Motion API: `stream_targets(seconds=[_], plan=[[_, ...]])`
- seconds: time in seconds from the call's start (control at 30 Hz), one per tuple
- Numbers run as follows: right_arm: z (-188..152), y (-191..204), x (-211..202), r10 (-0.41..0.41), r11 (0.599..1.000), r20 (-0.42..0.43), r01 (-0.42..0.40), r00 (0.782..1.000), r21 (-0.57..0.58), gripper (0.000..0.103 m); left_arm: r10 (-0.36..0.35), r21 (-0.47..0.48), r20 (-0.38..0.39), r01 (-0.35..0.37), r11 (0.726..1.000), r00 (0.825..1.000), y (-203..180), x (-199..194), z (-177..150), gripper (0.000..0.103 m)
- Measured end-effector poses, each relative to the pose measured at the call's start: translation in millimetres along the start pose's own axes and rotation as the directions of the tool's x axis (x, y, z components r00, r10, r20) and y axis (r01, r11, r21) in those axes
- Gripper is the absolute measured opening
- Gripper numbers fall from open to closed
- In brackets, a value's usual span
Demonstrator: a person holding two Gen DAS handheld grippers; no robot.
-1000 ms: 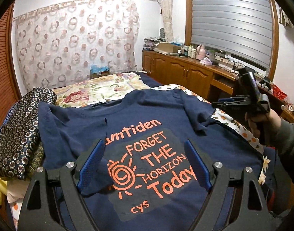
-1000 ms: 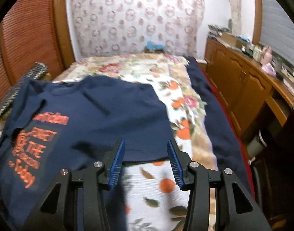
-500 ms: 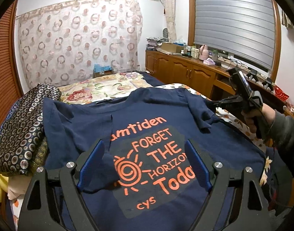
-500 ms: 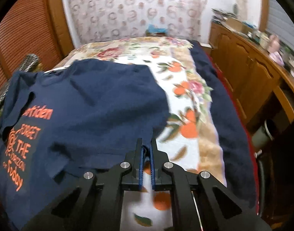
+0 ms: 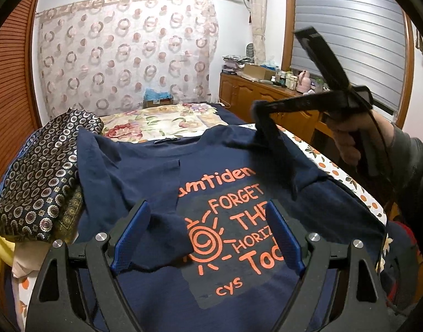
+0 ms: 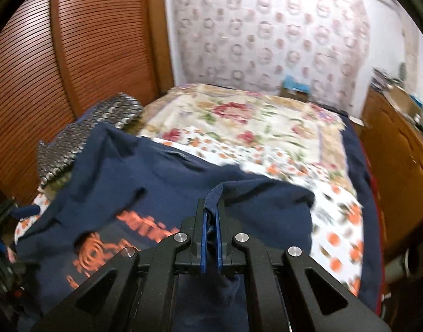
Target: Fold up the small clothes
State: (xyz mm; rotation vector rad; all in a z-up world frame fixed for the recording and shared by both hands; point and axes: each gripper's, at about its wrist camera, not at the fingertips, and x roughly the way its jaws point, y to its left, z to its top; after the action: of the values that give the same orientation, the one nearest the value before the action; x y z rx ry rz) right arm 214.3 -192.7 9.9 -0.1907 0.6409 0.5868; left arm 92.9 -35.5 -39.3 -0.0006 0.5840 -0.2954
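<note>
A navy T-shirt (image 5: 161,182) with orange print lies front up on the bed; it also shows in the right wrist view (image 6: 145,182). Its left sleeve is folded in over the chest. My left gripper (image 5: 208,235) is open and empty, low over the shirt's printed front. My right gripper (image 6: 210,235) is shut on the shirt's right sleeve (image 6: 215,193) and holds it lifted over the shirt body. In the left wrist view the right gripper (image 5: 262,116) hangs above the shirt's right shoulder.
A dark patterned folded cloth (image 5: 37,177) lies at the shirt's left. The floral bedspread (image 6: 239,127) stretches behind. A wooden cabinet (image 5: 266,99) with clutter runs along the right wall. A slatted wooden door (image 6: 73,55) is at the left.
My right gripper closed on the right sleeve, then lifted it up and inward over the shirt. My left gripper stayed open and barely moved.
</note>
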Motion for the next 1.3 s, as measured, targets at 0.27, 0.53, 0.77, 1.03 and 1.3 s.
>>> stream_targets(seconds=[0.27, 0.53, 0.77, 1.03, 1.3], plan=[[-1.9, 13.9, 20.2, -0.055, 0.997, -0.029, 0.053, 0.998, -0.058, 0.046, 0.019, -0.029, -0.005, -0.019, 0.999, 1.000, 17.7, -2.3, -3.4, 0.086], [-28.4, -7.9, 21.5, -0.141, 0.990, -0.063, 0.139, 0.988, -0.038, 0.063, 0.058, -0.039, -0.006, -0.058, 0.998, 0.998, 38.9, 1.9, 3.2, 0.086], [-45.4, -39.6, 54.7, -0.190, 0.979, -0.149, 0.198, 0.970, 0.045, 0.068, 0.102, -0.064, -0.036, -0.104, 0.993, 0.994, 77.5, 12.7, 17.0, 0.086], [-46.3, -36.4, 70.2, -0.188, 0.978, -0.152, 0.200, 0.970, 0.066, 0.069, 0.104, -0.089, -0.088, -0.112, 0.990, 0.991, 116.9, 31.6, 37.3, 0.086], [-51.8, -42.6, 75.6, -0.175, 0.976, -0.153, 0.192, 0.973, 0.105, 0.075, 0.141, -0.022, -0.158, -0.146, 0.989, 0.977, 132.9, 61.2, 64.0, 0.076]])
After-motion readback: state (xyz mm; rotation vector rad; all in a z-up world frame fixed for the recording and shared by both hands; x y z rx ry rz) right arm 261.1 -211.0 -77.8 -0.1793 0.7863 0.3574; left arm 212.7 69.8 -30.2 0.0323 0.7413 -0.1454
